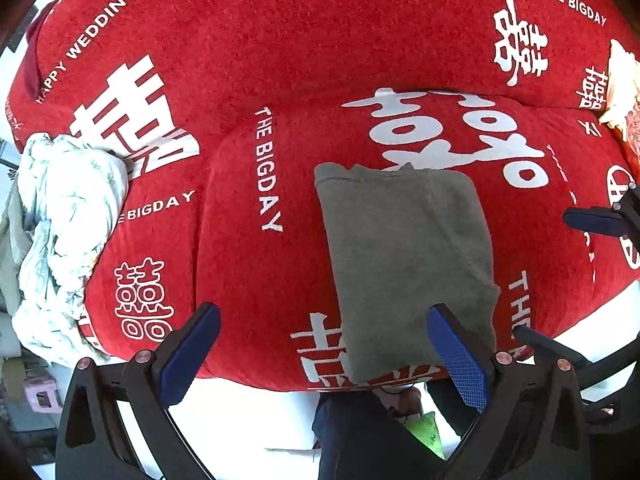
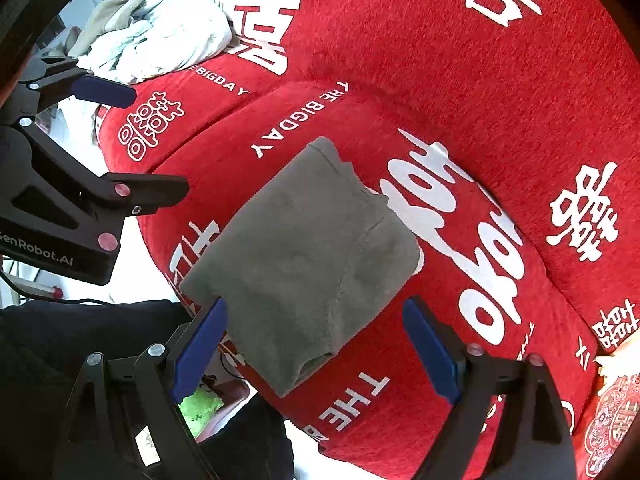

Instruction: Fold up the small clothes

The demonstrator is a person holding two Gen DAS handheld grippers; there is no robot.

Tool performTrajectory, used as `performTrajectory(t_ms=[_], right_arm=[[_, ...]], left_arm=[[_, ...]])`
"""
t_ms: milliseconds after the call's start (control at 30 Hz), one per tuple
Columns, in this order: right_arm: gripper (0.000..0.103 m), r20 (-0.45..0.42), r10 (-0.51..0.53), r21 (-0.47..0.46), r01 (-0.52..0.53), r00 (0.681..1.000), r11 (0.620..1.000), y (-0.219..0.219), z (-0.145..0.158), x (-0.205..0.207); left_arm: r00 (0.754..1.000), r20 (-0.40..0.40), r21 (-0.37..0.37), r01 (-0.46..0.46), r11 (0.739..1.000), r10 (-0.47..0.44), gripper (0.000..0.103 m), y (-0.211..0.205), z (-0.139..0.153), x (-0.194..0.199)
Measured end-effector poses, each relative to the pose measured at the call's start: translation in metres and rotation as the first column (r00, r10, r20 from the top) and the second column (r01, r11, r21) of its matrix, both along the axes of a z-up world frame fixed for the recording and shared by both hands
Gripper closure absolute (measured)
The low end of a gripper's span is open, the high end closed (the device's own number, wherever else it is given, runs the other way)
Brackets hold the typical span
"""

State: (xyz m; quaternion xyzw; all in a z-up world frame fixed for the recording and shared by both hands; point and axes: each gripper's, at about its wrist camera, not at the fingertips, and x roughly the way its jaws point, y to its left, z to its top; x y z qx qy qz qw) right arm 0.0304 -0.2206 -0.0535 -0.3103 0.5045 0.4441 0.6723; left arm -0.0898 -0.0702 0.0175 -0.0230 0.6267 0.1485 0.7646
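Item: grey garment (image 1: 404,264), folded into a compact rectangle on the front of the red sofa cushion (image 1: 248,280), seemingly finished; left tongs (image 1: 324,344) and right tongs (image 2: 316,344) both wide, empty, above it; crumpled white pile (image 1: 64,232) at the sofa's end left unfolded.

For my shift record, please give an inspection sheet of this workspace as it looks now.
Surface: red sofa cover with white lettering.
Job's things: grey garment folded into a rectangle on the seat cushion.
Clutter: crumpled white clothes at the sofa's end.
Grippers: left gripper and right gripper both open, fingers above the garment, holding nothing.
Cables: thin black cable near the floor.
Surroundings: white floor; person's dark trousers.
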Motion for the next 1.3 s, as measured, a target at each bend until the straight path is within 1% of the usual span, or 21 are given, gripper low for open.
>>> performTrajectory(t_ms=[533,1300], right_arm=[[0.012,0.003,0.009,-0.01,-0.009,1.0,1.0,0.0002,-0.0006,0.0011],[0.012,0.008,0.038,-0.006,-0.038,0.999,0.999,0.0055,0.0006,0.0069]], left_arm=[[0.999,-0.035,0.015,-0.01,1.0,0.011,0.0,-0.0053,-0.0073,-0.0019],[0.999,-0.035,0.013,-0.012,1.0,0.013,0.0,-0.0093,-0.0072,-0.0031]])
